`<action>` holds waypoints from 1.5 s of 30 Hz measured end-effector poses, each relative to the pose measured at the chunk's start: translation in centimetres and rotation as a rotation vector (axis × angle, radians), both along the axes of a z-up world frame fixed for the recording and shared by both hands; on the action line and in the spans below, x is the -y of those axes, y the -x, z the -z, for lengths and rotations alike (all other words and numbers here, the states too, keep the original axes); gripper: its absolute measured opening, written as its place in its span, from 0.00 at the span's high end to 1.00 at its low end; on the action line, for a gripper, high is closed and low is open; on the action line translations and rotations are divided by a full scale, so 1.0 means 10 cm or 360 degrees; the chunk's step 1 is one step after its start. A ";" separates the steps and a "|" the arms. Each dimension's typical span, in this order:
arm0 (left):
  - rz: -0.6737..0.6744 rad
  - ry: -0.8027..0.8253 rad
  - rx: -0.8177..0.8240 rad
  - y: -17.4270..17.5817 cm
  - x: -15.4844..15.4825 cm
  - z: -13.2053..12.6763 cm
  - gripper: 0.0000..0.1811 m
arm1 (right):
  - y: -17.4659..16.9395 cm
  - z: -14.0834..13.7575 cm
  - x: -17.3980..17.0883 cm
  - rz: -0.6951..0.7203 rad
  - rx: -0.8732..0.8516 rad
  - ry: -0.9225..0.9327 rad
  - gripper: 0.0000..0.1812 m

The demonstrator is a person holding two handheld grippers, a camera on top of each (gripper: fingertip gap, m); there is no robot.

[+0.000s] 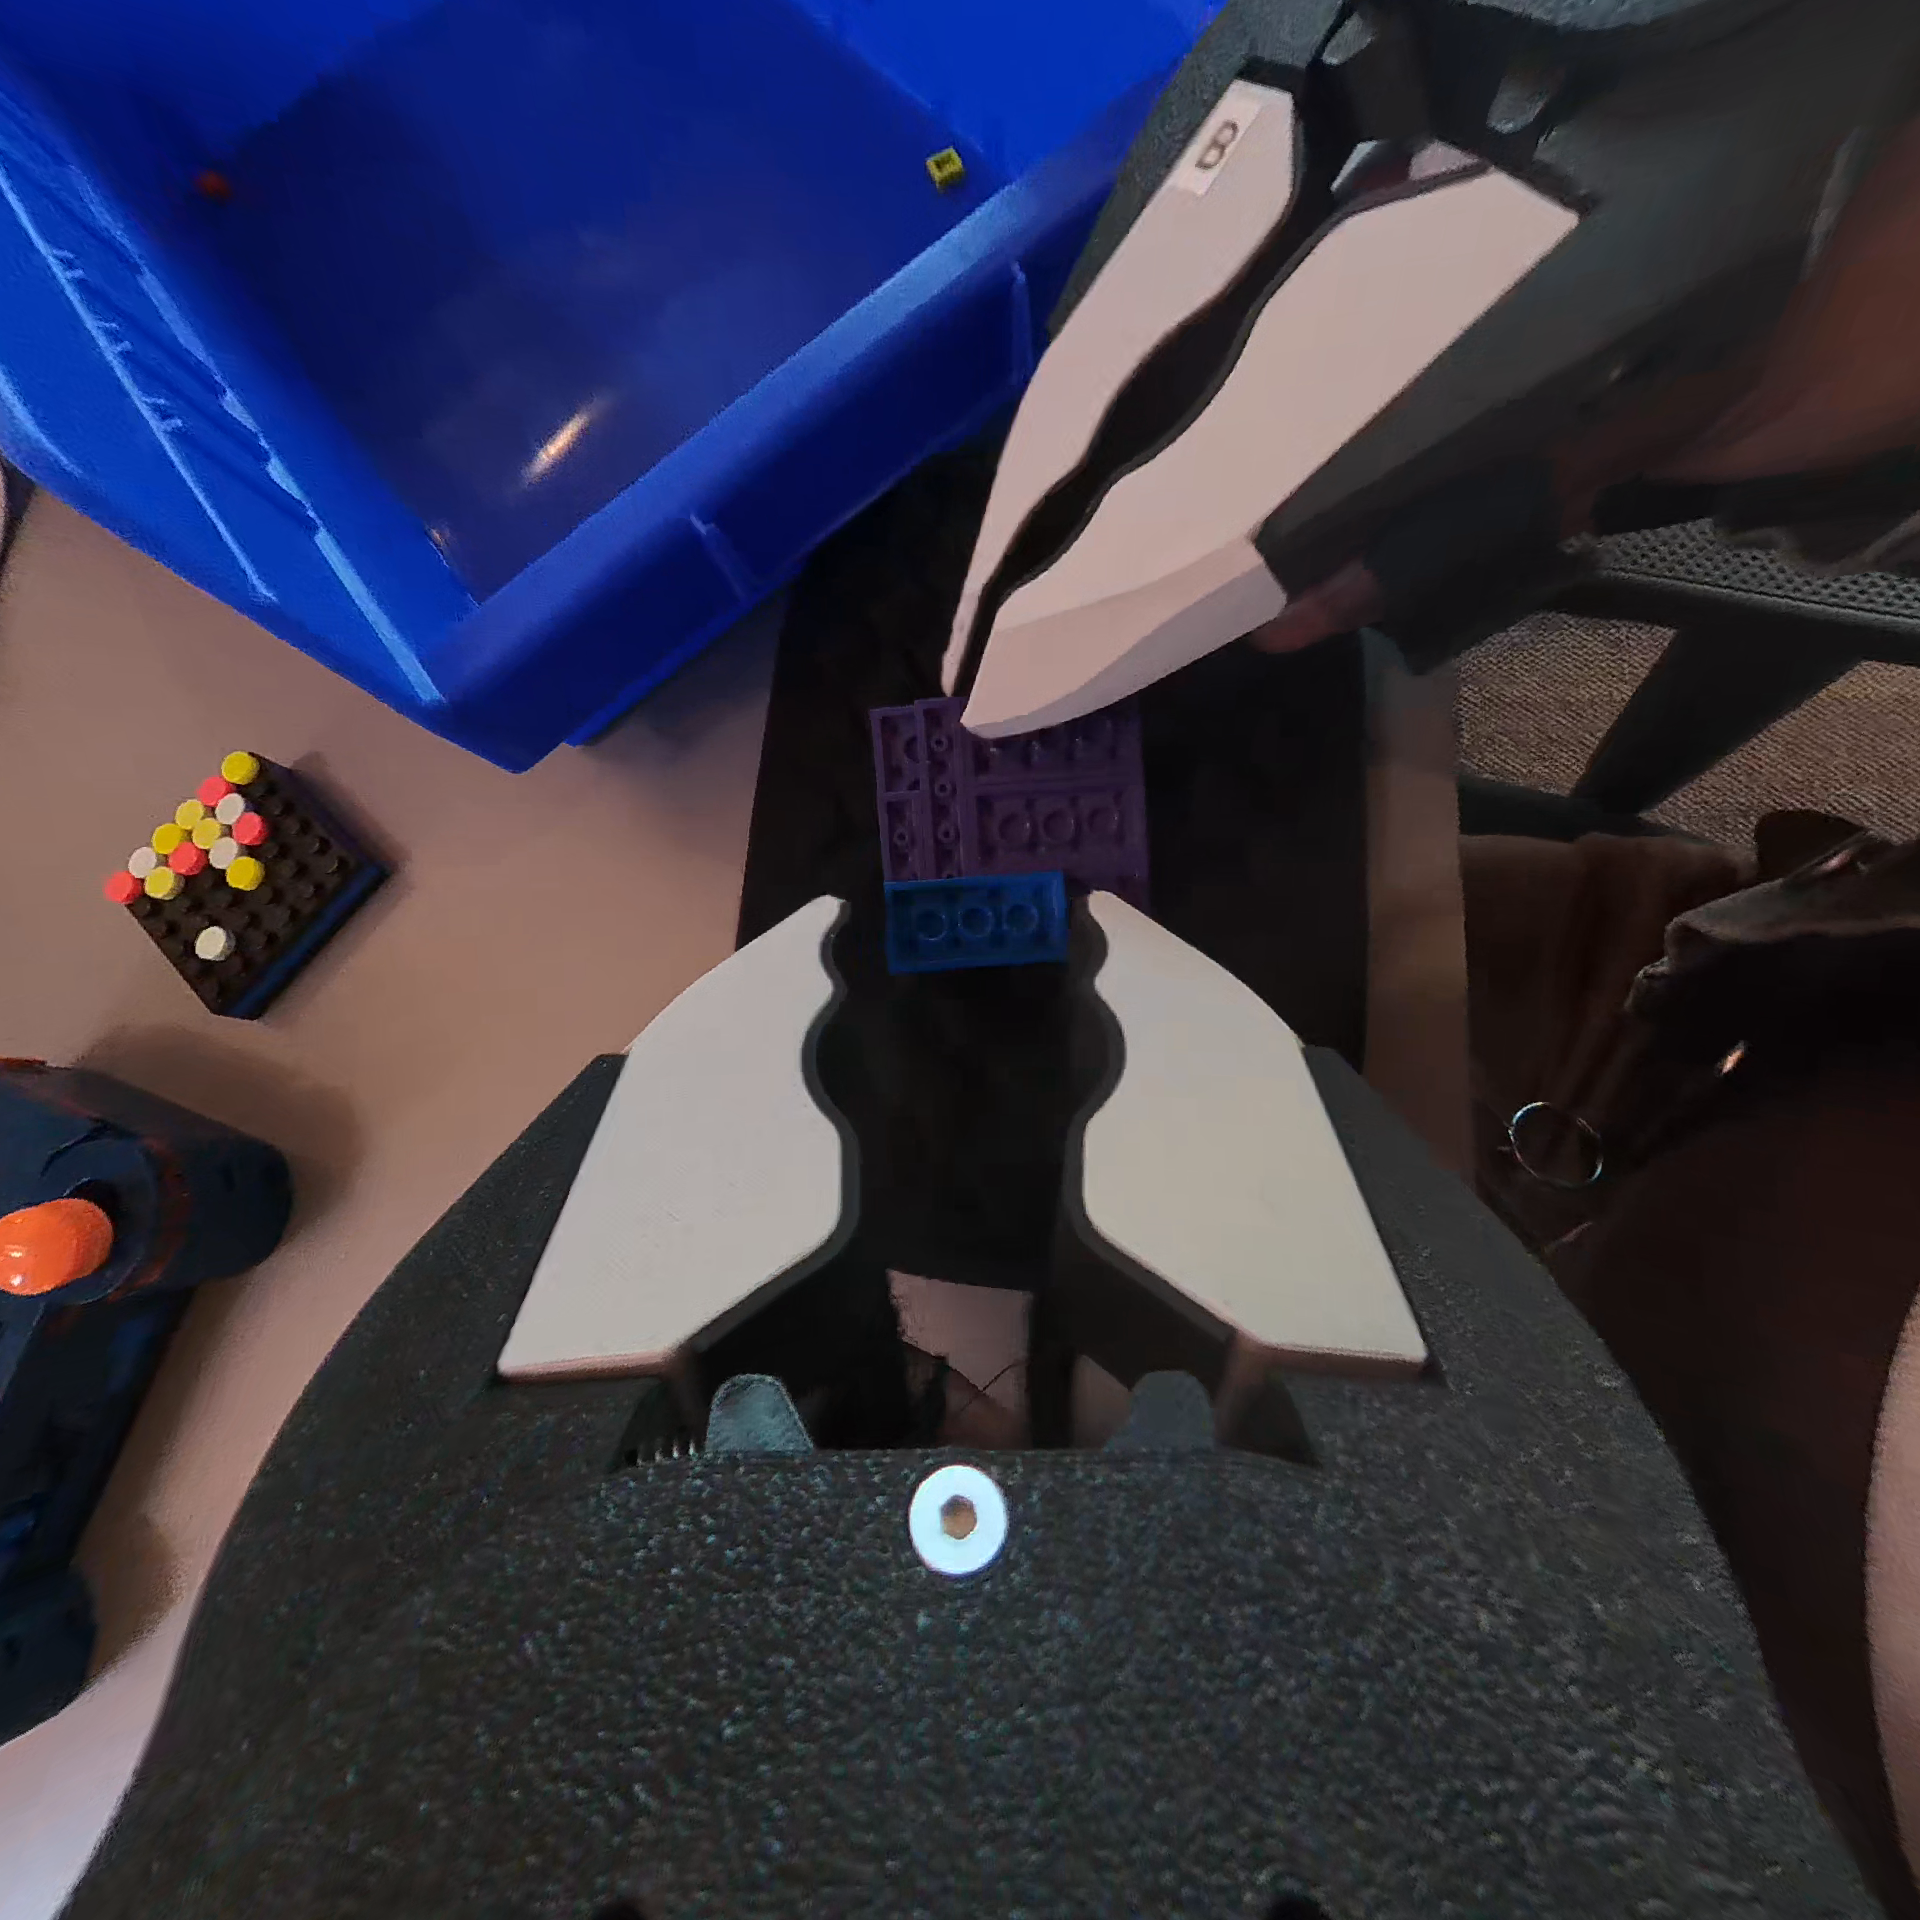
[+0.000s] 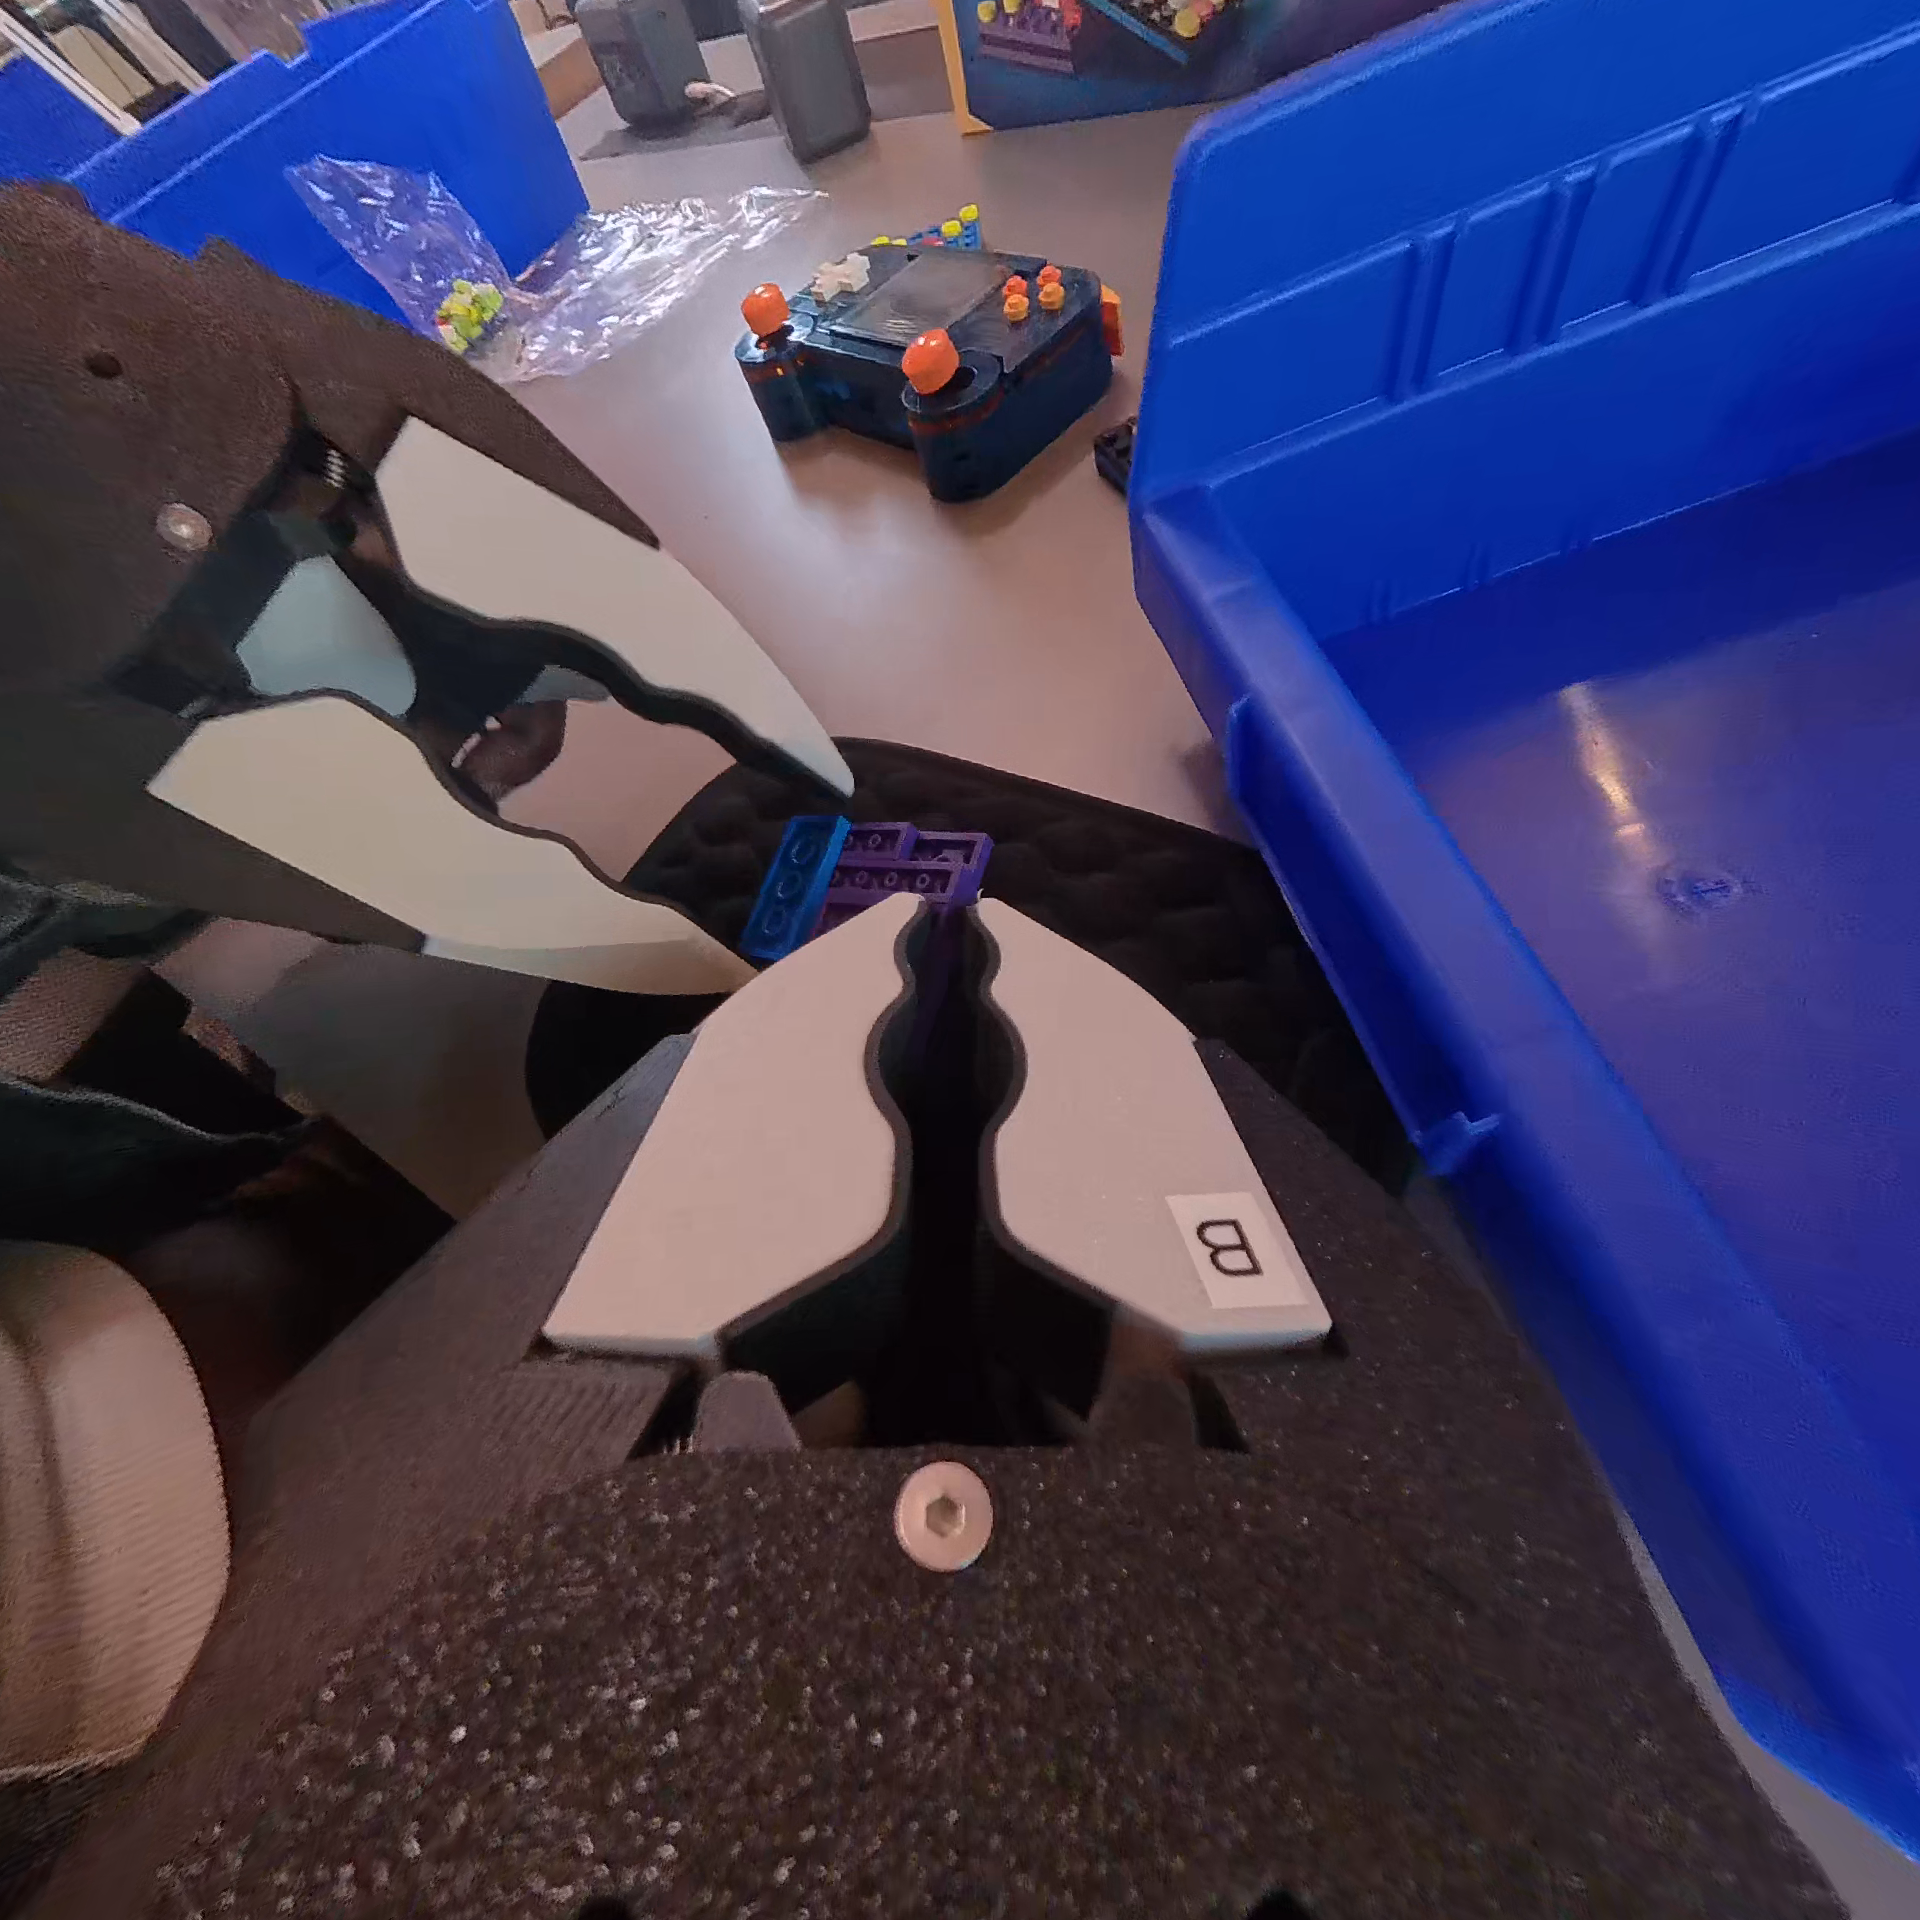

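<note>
The right gripper point(image 2: 948, 906) had its jaws drawn narrow and clamped on the edge of a purple brick assembly point(image 1: 1013, 800), which was held above a black padded mat point(image 2: 1091, 852) at the tabletop point(image 2: 935, 582) edge. A blue brick point(image 1: 977, 920) was attached to the near side of that assembly, underside tubes facing the left wrist camera. The left gripper point(image 1: 966, 914) stood with its jaws wide, one fingertip on each side of the blue brick; whether the tips touched the brick could not be told from either view. A large blue bin point(image 2: 1558, 520) sat just beside the mat and held a small yellow piece point(image 1: 943, 168). Farther off on the tabletop lay a dark studded plate point(image 1: 244, 883) carrying red, yellow and white round studs, a brick-built handheld console point(image 2: 925, 364) with orange knobs, and a clear plastic bag point(image 2: 582, 270). Judged risk: the right jaws gripped only a thin edge of the assembly, so any sideways load from the left jaws could pivot the assembly or pull it out of the grip. An off-centre closure on the blue brick could cock the brick and split the purple plates, and loosened pieces could fall past the tabletop edge.
</note>
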State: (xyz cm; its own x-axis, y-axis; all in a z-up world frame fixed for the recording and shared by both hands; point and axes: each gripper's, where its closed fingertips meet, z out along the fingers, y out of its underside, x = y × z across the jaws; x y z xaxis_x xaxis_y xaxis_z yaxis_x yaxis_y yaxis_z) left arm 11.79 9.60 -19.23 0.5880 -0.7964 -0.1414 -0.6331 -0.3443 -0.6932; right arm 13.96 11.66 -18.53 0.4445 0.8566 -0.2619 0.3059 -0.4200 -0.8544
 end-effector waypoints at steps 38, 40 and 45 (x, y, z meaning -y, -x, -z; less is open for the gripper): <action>-0.0003 -0.0037 0.0156 0.07 0.04 0.11 0.81 | 0.18 0.06 0.25 -0.0254 -0.0034 0.0452 0.94; -0.0024 -0.0204 0.0013 0.10 0.00 0.07 0.77 | 0.18 0.06 0.24 -0.0217 -0.0034 0.0460 0.94; -0.0033 -0.0240 0.0003 0.10 0.02 0.08 0.82 | 0.19 0.06 0.25 -0.0194 -0.0021 0.0457 0.94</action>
